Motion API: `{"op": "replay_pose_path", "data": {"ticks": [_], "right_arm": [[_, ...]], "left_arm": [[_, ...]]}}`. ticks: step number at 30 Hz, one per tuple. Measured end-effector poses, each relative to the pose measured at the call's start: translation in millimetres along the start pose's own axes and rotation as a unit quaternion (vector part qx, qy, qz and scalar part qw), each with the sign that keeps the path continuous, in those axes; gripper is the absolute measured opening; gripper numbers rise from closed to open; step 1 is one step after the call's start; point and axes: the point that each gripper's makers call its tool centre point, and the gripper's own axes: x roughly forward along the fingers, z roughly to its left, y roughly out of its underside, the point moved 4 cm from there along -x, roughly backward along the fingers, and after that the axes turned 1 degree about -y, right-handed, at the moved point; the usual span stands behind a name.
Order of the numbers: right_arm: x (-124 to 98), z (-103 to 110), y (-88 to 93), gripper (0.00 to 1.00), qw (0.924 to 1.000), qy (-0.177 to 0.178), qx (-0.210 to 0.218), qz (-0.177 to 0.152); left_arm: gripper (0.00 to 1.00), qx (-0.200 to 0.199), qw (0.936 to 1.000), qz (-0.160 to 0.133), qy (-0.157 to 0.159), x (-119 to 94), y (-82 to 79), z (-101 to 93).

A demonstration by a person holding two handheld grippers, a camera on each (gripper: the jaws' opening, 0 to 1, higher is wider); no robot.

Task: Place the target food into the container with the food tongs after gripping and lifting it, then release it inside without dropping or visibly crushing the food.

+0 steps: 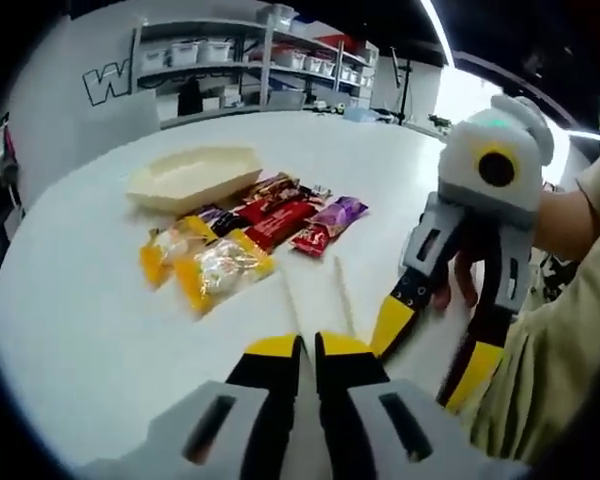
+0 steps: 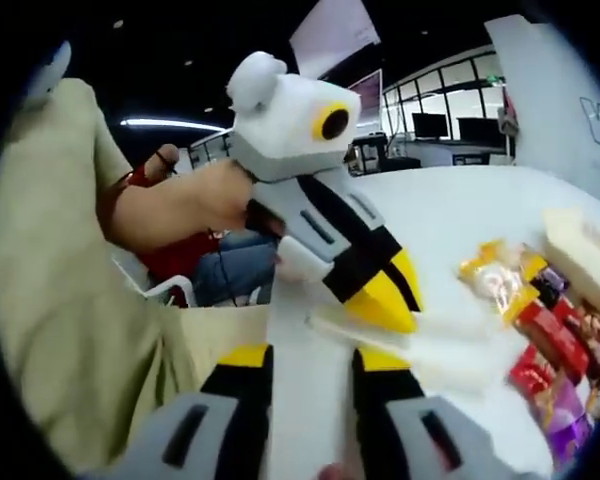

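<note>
white round table (image 1: pixel 100 330), snack packets (image 1: pixel 250 235), shelving (image 1: pixel 250 60) behind

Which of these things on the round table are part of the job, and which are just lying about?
Part of the job:
pale boat-shaped paper tray
pile of wrapped snacks
thin white tongs
left gripper
right gripper

Lying about:
grey shelving with storage bins

Bright overhead strip lights (image 1: pixel 442 30); glare whitens the desk (image 1: pixel 100 310); fisheye bending at edges; right gripper view motion-blurred.
</note>
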Motion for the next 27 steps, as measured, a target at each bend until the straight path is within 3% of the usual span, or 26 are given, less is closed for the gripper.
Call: {"op": "replay_pose_path", "data": {"ticks": [5,14,27], "right_arm": [[-14,-6,-1.2,0.27,0.9999,0.014,-0.003,-0.003],[-51,-35,-2.0,0.25,0.9974,0.067,0.000,-0.026],[-58,-50,11.3,0.20,0.9961,0.086,-0.015,-0.012]], "left_arm": [[0.04,0.027,0.9996,0.000,0.010,0,-0.9,0.5],[0.04,0.066,0.9975,0.002,0.027,2,-2.6,0.0],[0.02,0.113,0.9923,-0.003,0.052,6,-5.7,-3.7]]}}
